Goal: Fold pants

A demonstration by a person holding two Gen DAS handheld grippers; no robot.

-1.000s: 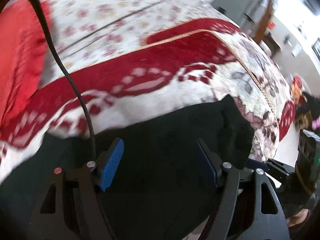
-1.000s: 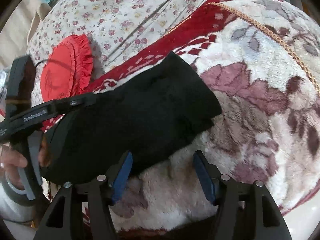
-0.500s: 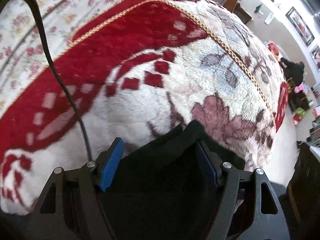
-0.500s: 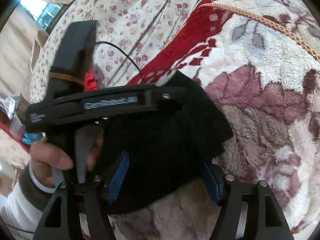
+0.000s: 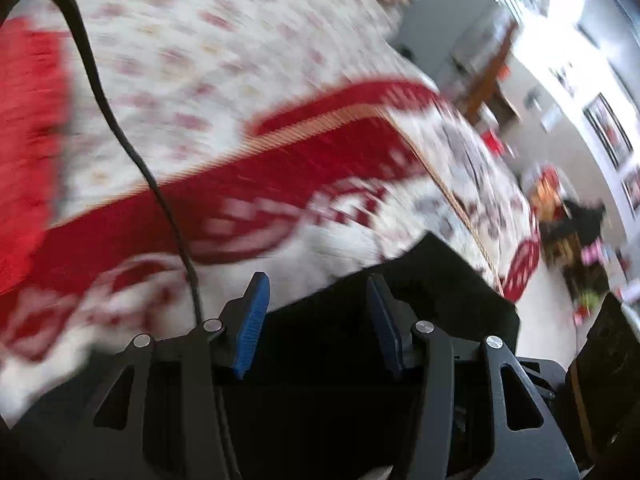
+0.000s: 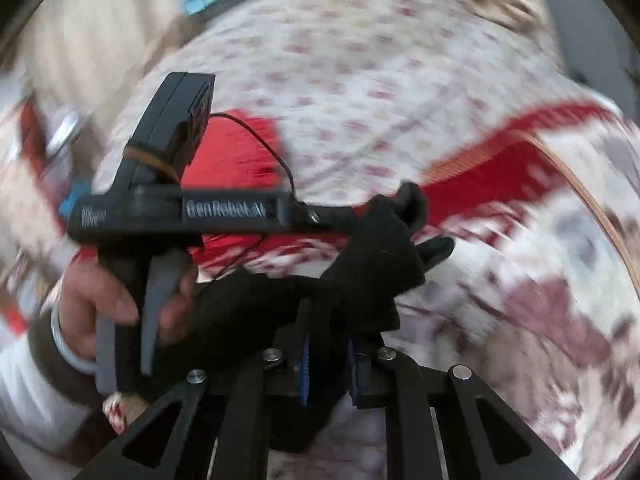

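Observation:
The black pants (image 5: pixel 420 312) lie bunched on a red and white flowered blanket (image 5: pixel 280 184). My left gripper (image 5: pixel 316 308) hangs over their near edge with the blue pads (image 5: pixel 252 320) partly apart and black cloth under and between them. In the right wrist view my right gripper (image 6: pixel 328 354) is shut on a fold of the black pants (image 6: pixel 376 256) and lifts it off the blanket. The left gripper's black body (image 6: pixel 180 216), held by a hand, reaches across to the same lifted cloth.
A red ruffled cushion (image 6: pixel 236 152) lies on a small-flowered sheet (image 6: pixel 360 60) behind the blanket. The blanket's edge drops off at the right, with a room floor and furniture (image 5: pixel 576 232) beyond. A black cable (image 5: pixel 132 152) crosses the left wrist view.
My right gripper has closed on the pants and raised a fold. My left gripper has narrowed somewhat and swung; both views are motion-blurred.

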